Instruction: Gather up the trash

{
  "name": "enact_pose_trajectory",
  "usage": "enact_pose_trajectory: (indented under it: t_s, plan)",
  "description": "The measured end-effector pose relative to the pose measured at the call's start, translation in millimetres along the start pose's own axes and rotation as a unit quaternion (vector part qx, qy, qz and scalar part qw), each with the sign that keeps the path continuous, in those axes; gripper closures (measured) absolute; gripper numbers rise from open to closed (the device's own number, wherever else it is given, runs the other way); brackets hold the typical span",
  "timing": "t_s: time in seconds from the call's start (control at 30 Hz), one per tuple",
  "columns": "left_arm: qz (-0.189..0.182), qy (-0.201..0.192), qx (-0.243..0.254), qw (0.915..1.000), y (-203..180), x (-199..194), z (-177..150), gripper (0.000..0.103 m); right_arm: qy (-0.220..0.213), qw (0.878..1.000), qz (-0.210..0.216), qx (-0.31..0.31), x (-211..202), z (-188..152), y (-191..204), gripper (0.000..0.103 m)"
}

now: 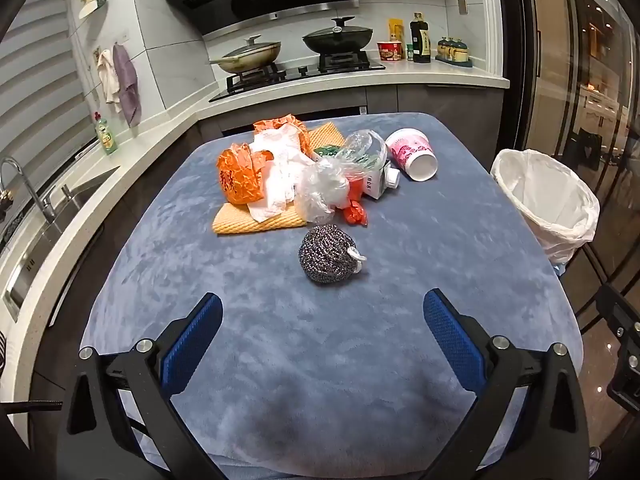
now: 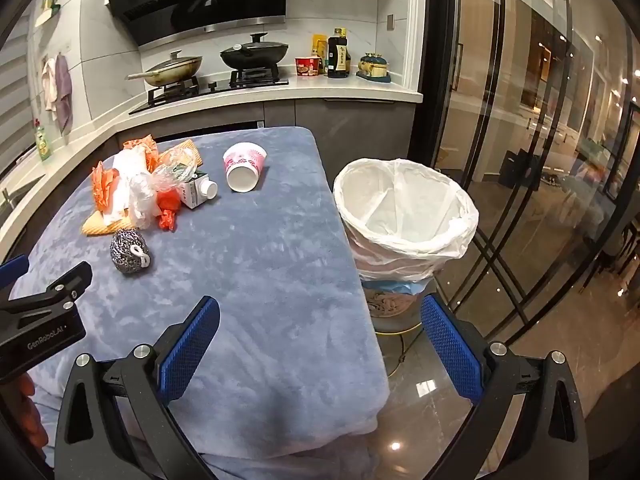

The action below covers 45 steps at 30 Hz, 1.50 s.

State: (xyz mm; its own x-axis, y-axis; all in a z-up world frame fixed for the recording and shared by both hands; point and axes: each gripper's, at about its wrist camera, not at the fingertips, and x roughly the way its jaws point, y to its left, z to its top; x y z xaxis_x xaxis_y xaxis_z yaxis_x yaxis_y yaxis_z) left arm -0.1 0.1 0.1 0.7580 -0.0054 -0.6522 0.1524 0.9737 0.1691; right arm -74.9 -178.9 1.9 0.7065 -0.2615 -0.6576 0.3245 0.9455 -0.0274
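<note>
A heap of trash lies at the far side of the blue-covered table (image 1: pixel 248 320): orange plastic bags (image 1: pixel 240 176), crumpled white paper (image 1: pixel 280 176), clear plastic film (image 1: pixel 324 188), a small milk carton (image 1: pixel 382 182) and a tipped pink-and-white paper cup (image 1: pixel 412 154). A steel-wool scrubber (image 1: pixel 330 254) sits nearer, alone. My left gripper (image 1: pixel 322 312) is open above the near table, well short of the scrubber. My right gripper (image 2: pixel 320 316) is open over the table's right edge, empty. The bin (image 2: pixel 404 216), lined with a white bag, stands on the floor to the table's right.
A yellow cloth (image 1: pixel 256 222) lies under the heap. Behind the table runs a counter with a hob, two pans (image 1: pixel 338 38), bottles and a noodle cup. A sink (image 1: pixel 36 216) is at the left. Glass doors (image 2: pixel 520 160) close off the right side.
</note>
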Motion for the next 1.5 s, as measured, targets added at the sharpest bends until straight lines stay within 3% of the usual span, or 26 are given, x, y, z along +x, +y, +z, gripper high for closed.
enact_pose_trajectory:
  t_s: [0.57,1.5]
  plan:
    - [-0.003,0.021,0.000,0.9998,-5,5,2,0.007,-0.005,1.000,0.004,-0.006,-1,5,-8,0.007]
    - [-0.003,0.010,0.008,0.9999,-21,-7,13,0.007,-0.013,1.000,0.007,0.011,4,13,-27,0.007]
